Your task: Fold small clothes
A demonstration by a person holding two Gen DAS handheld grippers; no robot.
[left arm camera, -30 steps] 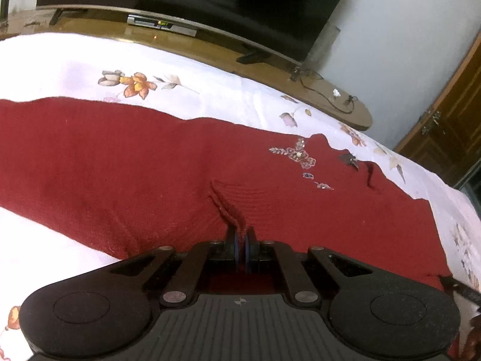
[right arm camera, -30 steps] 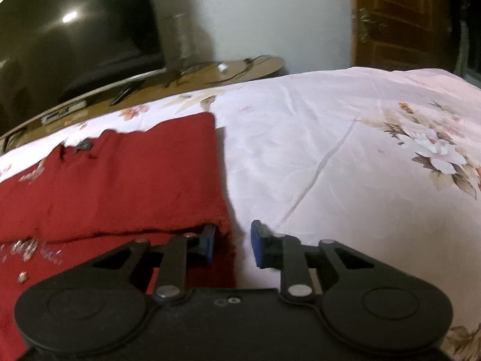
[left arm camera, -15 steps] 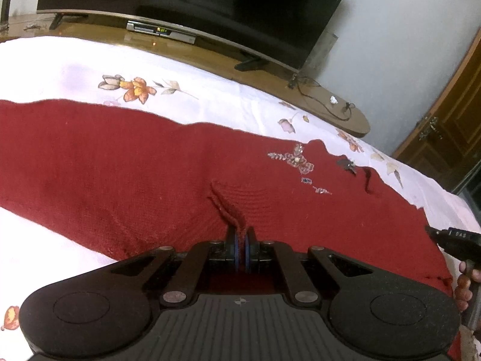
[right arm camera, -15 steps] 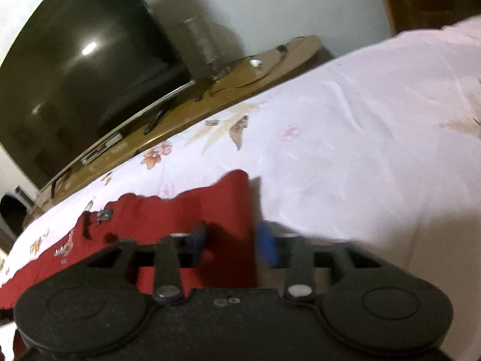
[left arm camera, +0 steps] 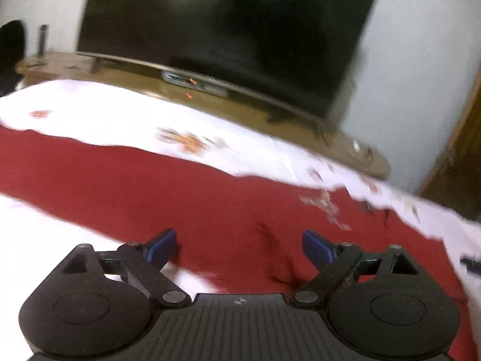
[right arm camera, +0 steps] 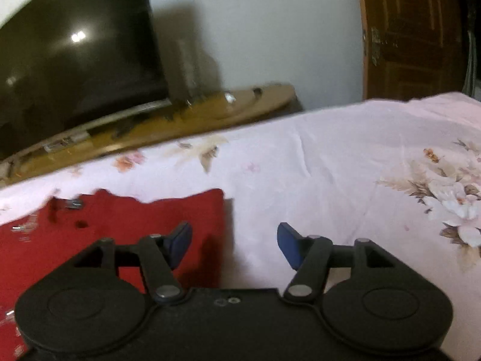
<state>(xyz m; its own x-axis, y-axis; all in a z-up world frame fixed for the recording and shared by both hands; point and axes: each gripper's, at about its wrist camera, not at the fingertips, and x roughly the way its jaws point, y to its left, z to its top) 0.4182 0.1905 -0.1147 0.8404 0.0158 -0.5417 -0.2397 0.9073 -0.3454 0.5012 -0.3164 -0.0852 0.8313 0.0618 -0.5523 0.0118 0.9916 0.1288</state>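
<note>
A red knitted garment (left arm camera: 186, 198) with small sequin decorations lies flat on the floral white bedsheet (left arm camera: 99, 114). My left gripper (left arm camera: 239, 248) is open and empty, its blue-padded jaws spread wide just above the garment's near edge. In the right wrist view the garment's right end (right arm camera: 168, 213) lies on the sheet (right arm camera: 330, 162). My right gripper (right arm camera: 234, 245) is open and empty over that right edge; its left finger is over red cloth, its right finger over bare sheet.
A large dark TV (left arm camera: 222, 30) stands on a low wooden cabinet (left arm camera: 210, 96) beyond the bed's far edge. A wooden door (right arm camera: 415, 30) is at the right. The sheet extends to the right of the garment.
My left gripper has let go of the pinched fold of red cloth and opened wide, and its view has swung. My right gripper stays open and has shifted slightly at the garment's right edge.
</note>
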